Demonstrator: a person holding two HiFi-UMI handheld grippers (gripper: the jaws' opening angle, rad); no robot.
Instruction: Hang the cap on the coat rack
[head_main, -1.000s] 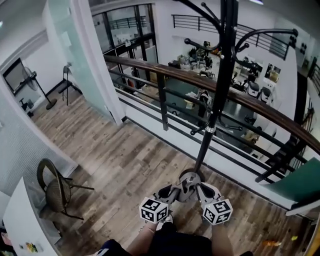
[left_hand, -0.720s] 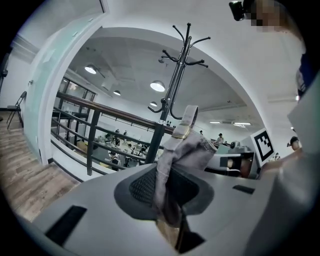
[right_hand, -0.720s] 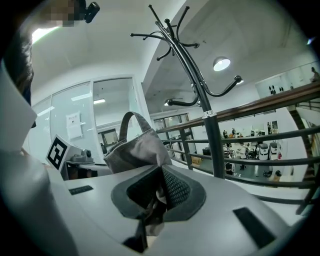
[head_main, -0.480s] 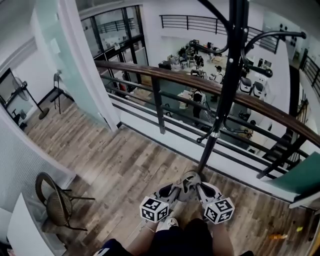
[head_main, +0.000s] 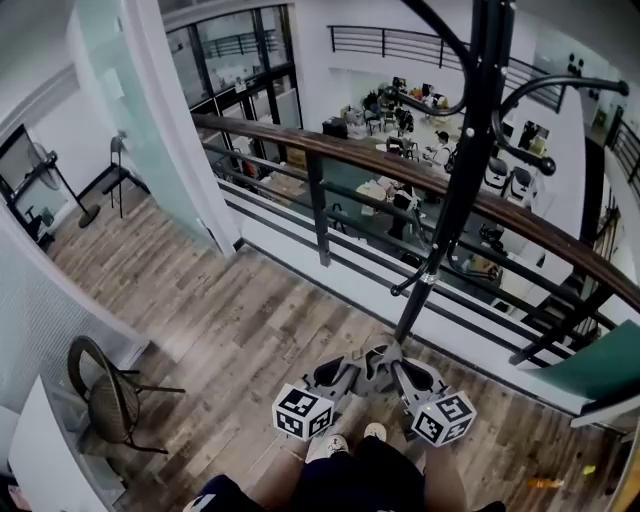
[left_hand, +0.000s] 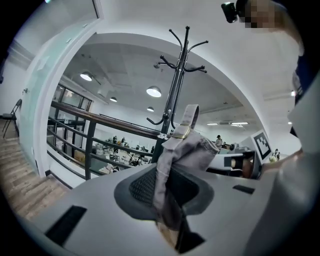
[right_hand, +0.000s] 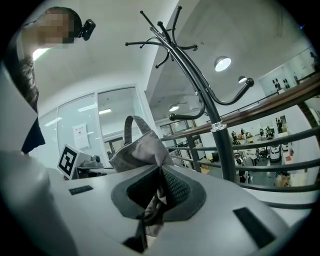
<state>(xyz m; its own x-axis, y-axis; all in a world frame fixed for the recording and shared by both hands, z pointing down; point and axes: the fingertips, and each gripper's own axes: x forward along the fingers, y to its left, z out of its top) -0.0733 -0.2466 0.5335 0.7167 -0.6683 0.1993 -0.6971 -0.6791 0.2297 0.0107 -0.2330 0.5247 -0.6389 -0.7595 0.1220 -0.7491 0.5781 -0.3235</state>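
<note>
A grey cap (head_main: 380, 366) hangs between my two grippers, low in the head view and close to the foot of the black coat rack (head_main: 452, 175). My left gripper (head_main: 352, 376) is shut on the cap's left side, where grey fabric (left_hand: 177, 150) is pinched between its jaws. The right gripper (head_main: 404, 378) is shut on the other side and grey cloth (right_hand: 141, 147) bunches in its jaws. The cap's back strap (left_hand: 189, 116) loops up above the fabric. In both gripper views the coat rack (left_hand: 177, 82) rises ahead, its hooks (right_hand: 165, 37) high above the cap.
A wooden-topped railing (head_main: 330, 150) with black bars runs behind the rack, over a drop to an office floor below. A wicker chair (head_main: 100, 385) stands at the left by a white wall. A green panel (head_main: 600, 370) juts in at the right.
The head view has swung, so the rack's pole now stands further right. Both grippers keep their hold on the cap and their marker cubes have spread slightly apart.
</note>
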